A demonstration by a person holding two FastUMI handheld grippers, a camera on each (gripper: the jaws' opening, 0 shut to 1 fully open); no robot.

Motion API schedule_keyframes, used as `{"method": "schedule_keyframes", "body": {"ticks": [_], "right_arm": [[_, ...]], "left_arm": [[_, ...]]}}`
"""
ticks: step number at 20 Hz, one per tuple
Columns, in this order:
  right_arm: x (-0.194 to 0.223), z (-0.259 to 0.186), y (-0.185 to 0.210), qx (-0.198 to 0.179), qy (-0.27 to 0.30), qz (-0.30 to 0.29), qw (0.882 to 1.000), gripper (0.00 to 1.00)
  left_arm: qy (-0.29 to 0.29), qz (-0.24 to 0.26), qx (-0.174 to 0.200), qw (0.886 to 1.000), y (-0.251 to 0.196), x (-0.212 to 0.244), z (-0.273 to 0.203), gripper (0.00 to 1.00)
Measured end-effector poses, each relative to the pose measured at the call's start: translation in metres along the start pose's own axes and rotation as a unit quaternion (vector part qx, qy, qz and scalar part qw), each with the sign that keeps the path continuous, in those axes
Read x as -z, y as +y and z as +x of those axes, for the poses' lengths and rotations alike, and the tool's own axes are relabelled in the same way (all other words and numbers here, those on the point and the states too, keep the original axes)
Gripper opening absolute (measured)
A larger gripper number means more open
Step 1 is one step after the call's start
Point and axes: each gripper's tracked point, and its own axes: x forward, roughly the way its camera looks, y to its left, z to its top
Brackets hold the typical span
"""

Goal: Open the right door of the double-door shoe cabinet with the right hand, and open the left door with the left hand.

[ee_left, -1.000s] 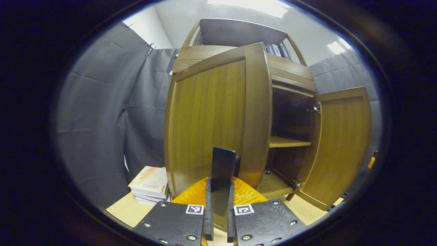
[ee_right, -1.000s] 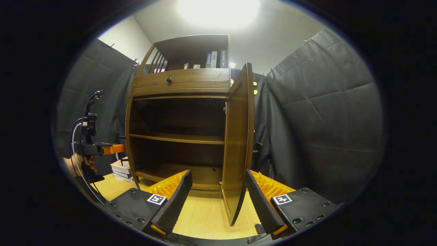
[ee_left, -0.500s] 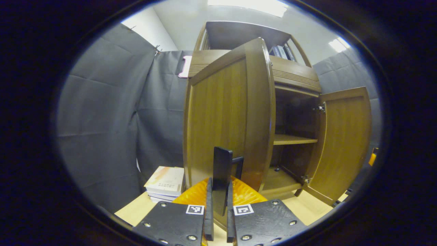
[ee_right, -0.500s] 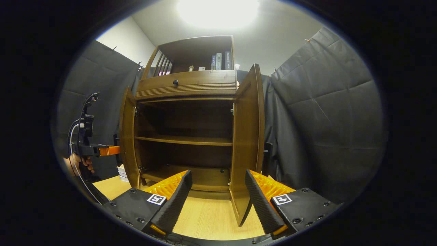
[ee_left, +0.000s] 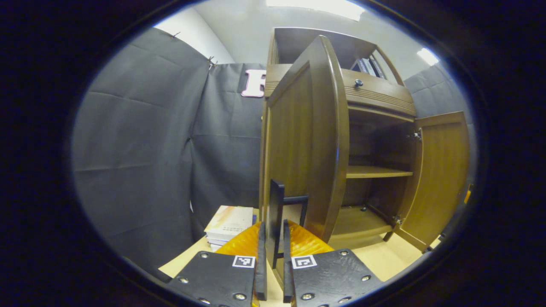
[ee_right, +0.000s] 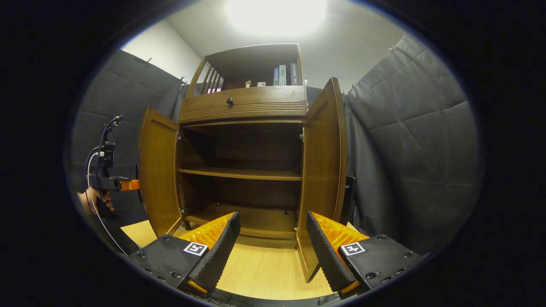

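Dark cloth walls (ee_right: 405, 149) close in the booth on both sides, and a pale wooden floor (ee_right: 260, 273) runs under a brown shoe cabinet (ee_right: 243, 102) that stands straight ahead of the right gripper (ee_right: 271, 247). Both cabinet doors are swung out. Seen from the right gripper view, the right door (ee_right: 322, 170) hangs just ahead of that gripper's right finger, its lower edge close above the fingertip but apart from it; the fingers are spread wide with nothing between them. Beyond them the inside of the cabinet shows a middle shelf (ee_right: 239, 172) and a bottom board (ee_right: 251, 219), both bare. Above the doors sits a drawer front with a small dark knob (ee_right: 229, 101), and higher up an open shelf holds a few upright books (ee_right: 283, 74).

Far to the left of the right gripper, the left door (ee_right: 158, 175) stands open, and behind its outer edge a hand (ee_right: 96, 198) holds the left gripper (ee_left: 272, 243).

In the left gripper view, the left door (ee_left: 307, 140) rises directly ahead, edge-on, and its dark handle (ee_left: 277, 213) sits pinched between the two fingers, which are clamped closely on it. A stack of books (ee_left: 230, 221) lies on the floor just left of the fingers, beside the cabinet. Farther right the other door (ee_left: 439, 175) stands open.
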Motion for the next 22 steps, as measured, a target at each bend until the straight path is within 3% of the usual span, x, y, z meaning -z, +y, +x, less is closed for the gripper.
{"method": "schedule_keyframes", "body": {"ticks": [13, 18, 22], "right_arm": [[-0.005, 0.005, 0.021, -0.015, -0.007, 0.009, 1.0, 0.98], [-0.011, 0.003, 0.024, -0.012, -0.01, 0.002, 1.0, 0.97], [-0.018, -0.005, 0.022, -0.006, -0.018, 0.002, 1.0, 0.97]], "left_arm": [[-0.017, 0.027, -0.089, 0.995, 0.102, -0.007, -0.041, 0.16], [-0.032, 0.037, -0.085, 0.995, 0.11, -0.02, -0.07, 0.16], [-0.042, 0.038, -0.04, 0.998, 0.076, -0.034, -0.101, 0.16]]}}
